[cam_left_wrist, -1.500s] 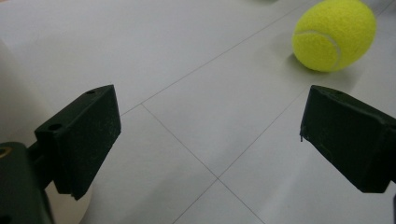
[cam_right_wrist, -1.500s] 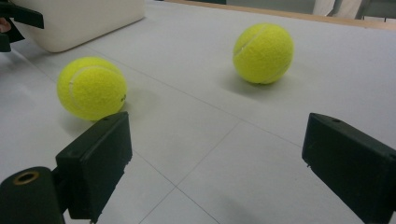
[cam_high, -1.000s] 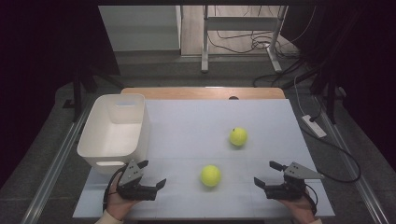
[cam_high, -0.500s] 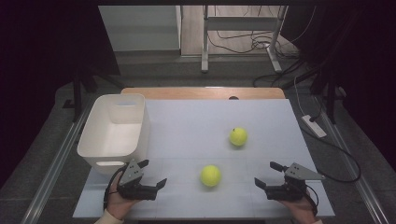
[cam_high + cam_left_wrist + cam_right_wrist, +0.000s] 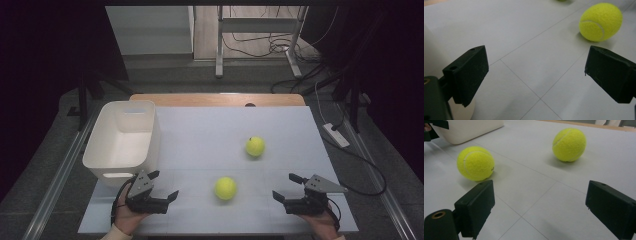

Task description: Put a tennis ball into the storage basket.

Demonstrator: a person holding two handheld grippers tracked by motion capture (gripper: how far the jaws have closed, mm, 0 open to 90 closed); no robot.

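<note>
High view: near fuzzy yellow-green tennis ball [image 5: 225, 188] sits on the white table mat [image 5: 200, 145], front centre, between the two grippers and touching neither. Second fuzzy yellow-green tennis ball [image 5: 255, 146] lies farther back and to the right, well apart from the first. White plastic rectangular tub [image 5: 122, 142] stands at the mat's left edge and looks empty.

Left gripper [image 5: 165, 185] rests low at the front left, just in front of the tub, jaws apart, nothing between them. Its own view has the near ball [image 5: 601, 21] ahead and off to the right of the jaw gap. Right gripper [image 5: 288, 187] rests at the front right, jaws also wide apart and empty; its own view has the near ball [image 5: 476, 163] ahead-left and the far ball [image 5: 569, 144] ahead-centre, with the tub [image 5: 469, 128] at the back left.

Step in hand, by my reading: start pose, no pick begun, both balls untouched on the mat. Likely job is balls into the tub. Next move calls for one gripper to line its open jaws up on a ball, probably the near one, straddle it at mid-height and close without nudging it, since it rolls easily.
</note>
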